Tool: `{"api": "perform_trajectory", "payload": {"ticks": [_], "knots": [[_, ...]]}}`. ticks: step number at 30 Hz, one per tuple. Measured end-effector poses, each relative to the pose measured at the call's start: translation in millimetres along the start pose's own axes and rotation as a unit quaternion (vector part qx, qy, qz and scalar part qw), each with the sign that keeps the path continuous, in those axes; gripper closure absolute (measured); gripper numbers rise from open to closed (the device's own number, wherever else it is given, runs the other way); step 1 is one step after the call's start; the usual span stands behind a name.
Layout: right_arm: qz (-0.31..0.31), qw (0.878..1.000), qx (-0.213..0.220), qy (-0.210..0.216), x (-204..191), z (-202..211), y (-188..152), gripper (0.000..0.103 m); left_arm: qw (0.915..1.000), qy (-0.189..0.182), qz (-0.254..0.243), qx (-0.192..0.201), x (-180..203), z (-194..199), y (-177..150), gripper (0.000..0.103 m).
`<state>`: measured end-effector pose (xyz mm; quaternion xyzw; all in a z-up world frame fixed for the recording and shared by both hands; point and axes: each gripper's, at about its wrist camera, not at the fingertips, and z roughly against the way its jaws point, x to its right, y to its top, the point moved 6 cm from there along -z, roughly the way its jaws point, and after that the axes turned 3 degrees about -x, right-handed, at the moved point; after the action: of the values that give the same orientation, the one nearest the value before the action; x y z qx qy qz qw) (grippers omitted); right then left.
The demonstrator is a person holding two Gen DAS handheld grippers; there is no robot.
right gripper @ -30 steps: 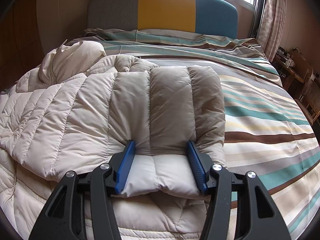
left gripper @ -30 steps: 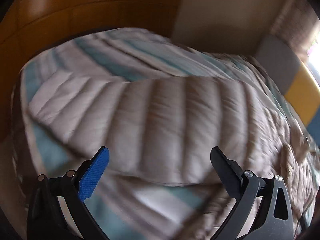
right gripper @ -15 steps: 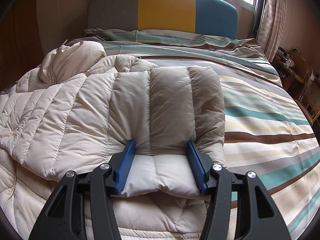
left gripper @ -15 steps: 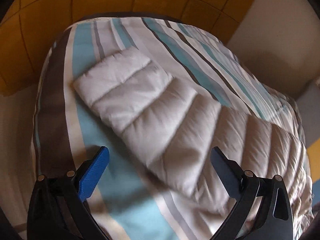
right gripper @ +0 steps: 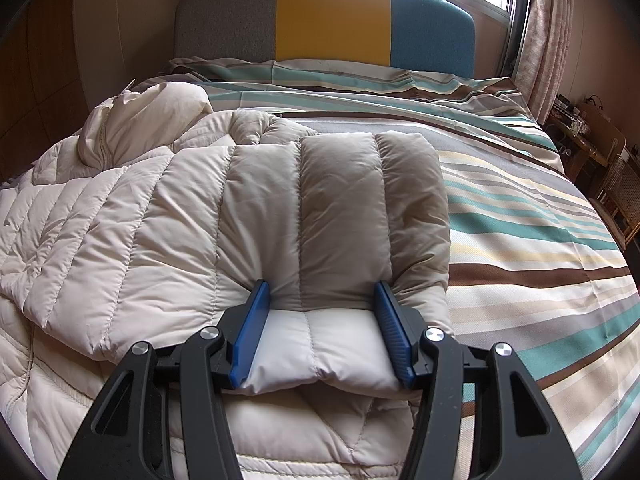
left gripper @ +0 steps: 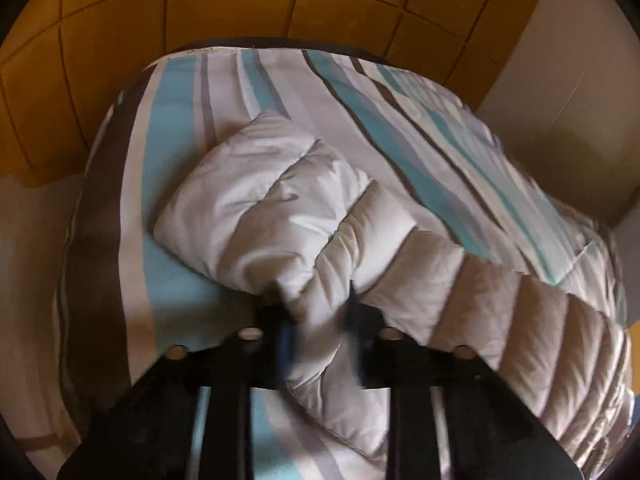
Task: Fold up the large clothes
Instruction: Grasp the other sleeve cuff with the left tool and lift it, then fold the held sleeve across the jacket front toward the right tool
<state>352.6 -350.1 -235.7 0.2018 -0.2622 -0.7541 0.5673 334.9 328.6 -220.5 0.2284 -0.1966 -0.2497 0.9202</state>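
Puffer jacket [right gripper: 168, 216] lay on striped bed [right gripper: 520, 216]. Left gripper [left gripper: 318, 332] had just clamped one sleeve [left gripper: 272, 208]; right gripper [right gripper: 322, 324] pinched other sleeve. Advisable: lift evenly, fold inward.

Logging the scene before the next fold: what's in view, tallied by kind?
Grippers: 2, left shut on a sleeve, right on the other sleeve
Jackets: 1
Beds: 1
Headboards: 1
Total: 5
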Motion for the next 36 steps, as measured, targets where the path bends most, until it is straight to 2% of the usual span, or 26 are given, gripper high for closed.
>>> {"api": "perform_trajectory", "payload": {"ticks": [5, 8, 10, 13, 18, 29, 32, 36], "knots": [[0.0, 1.0, 0.0, 0.0, 0.0, 0.2, 0.1, 0.049, 0.999, -0.015, 0.004, 0.041, 8.2, 25.5, 2.6, 0.09], [0.0, 1.0, 0.0, 0.0, 0.0, 0.2, 0.1, 0.049, 0.9954, -0.015, -0.027, 0.091, 21.9, 48.6, 6.9, 0.09], [0.0, 1.0, 0.0, 0.0, 0.3, 0.0, 0.1, 0.049, 0.99, -0.017, -0.058, 0.127, 35.8, 65.4, 8.7, 0.09], [0.0, 1.0, 0.0, 0.0, 0.3, -0.1, 0.1, 0.049, 0.9797, -0.039, -0.105, 0.166, 58.7, 89.4, 3.4, 0.09], [0.0, 1.0, 0.0, 0.0, 0.4, 0.0, 0.0, 0.049, 0.9557, -0.079, -0.188, 0.212, 104.4, 127.9, -18.4, 0.09], [0.0, 1.0, 0.001, 0.001, 0.6, -0.3, -0.3, 0.048, 0.9132, -0.167, -0.314, 0.199, 179.8, 166.1, -100.2, 0.09], [0.0, 1.0, 0.001, 0.001, 0.7, -0.4, -0.4, 0.048, 0.8988, -0.196, -0.34, 0.195, 199.0, 178.5, -124.5, 0.09], [0.0, 1.0, 0.001, 0.001, 0.6, -0.7, -0.3, 0.048, 0.877, -0.216, -0.383, 0.193, 221.5, 188.7, -154.5, 0.09]]}}
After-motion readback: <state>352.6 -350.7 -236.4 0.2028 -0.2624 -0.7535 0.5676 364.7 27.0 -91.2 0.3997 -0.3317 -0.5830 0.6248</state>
